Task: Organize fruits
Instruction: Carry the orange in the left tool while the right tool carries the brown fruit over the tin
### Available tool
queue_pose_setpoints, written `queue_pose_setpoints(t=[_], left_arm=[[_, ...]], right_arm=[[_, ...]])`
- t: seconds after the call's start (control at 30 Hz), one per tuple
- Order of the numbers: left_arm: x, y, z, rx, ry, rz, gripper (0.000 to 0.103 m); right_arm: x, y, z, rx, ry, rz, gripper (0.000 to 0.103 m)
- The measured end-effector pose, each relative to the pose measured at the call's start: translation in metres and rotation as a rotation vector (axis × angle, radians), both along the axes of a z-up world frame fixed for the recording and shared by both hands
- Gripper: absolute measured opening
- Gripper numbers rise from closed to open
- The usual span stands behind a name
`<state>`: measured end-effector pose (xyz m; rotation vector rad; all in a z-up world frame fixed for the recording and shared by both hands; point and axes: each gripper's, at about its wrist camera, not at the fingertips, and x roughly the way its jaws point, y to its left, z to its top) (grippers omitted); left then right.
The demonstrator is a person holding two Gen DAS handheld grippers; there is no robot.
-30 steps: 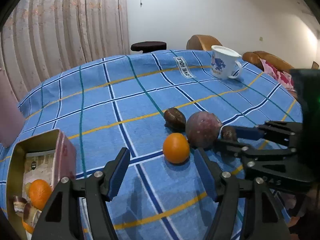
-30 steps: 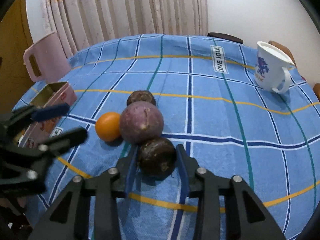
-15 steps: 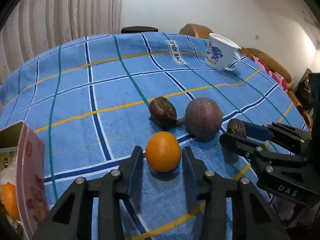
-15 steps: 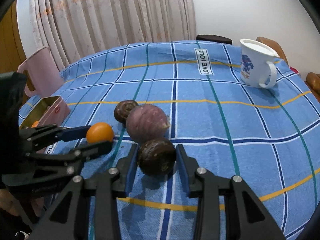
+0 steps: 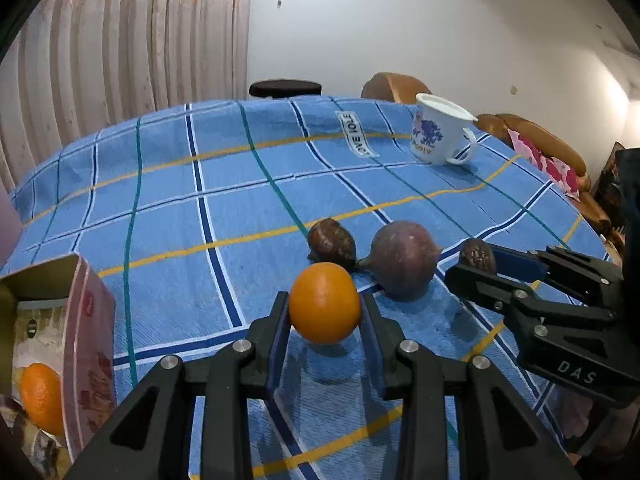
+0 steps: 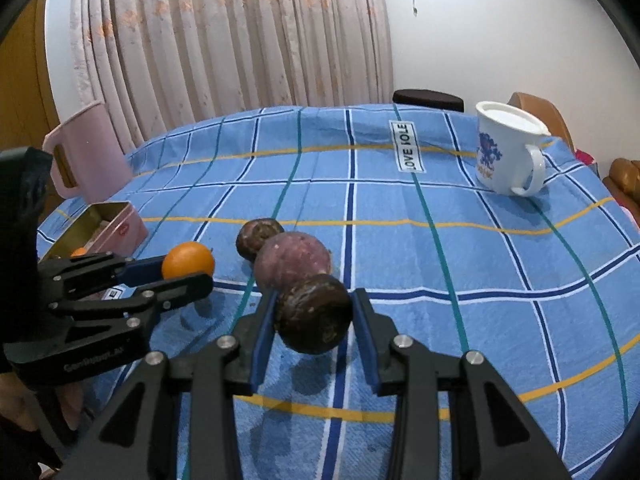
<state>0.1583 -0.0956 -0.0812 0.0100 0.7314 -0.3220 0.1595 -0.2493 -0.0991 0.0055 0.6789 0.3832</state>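
Your table wears a woven cloth (image 5: 168, 280) in blue check, matt and faintly ribbed, and the mug (image 6: 504, 152) on it looks like glossy white enamel or ceramic. You see a smooth, finely dimpled orange (image 5: 324, 308), a dull, wrinkled dark fruit (image 6: 314, 312) and a matt, mottled purple fruit (image 5: 404, 260). The tin (image 6: 116, 224) shows brassy metal inside, and the curtain (image 6: 224, 40) is soft pleated cloth.
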Motion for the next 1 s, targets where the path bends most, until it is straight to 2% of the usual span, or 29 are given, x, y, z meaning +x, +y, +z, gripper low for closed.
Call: queue_pose_setpoints(t=[0.37,0.87,1.0], left_arm=[[-0.01,0.003,0.009,-0.031,-0.078,0.016,0.036],[-0.03,0.0,0.018,-0.012,-0.181,0.044,0.036],[-0.042,-0.002,0.022,0.006,-0.236,0.059,0.036]], right_arm=[[-0.017,0.001,0.011,0.019,-0.101,0.021,0.04],[-0.029,-0.002,0.017,0.03,-0.173,0.016,0.04],[-0.037,-0.001,0.022,0.03,-0.225,0.02,0.04]])
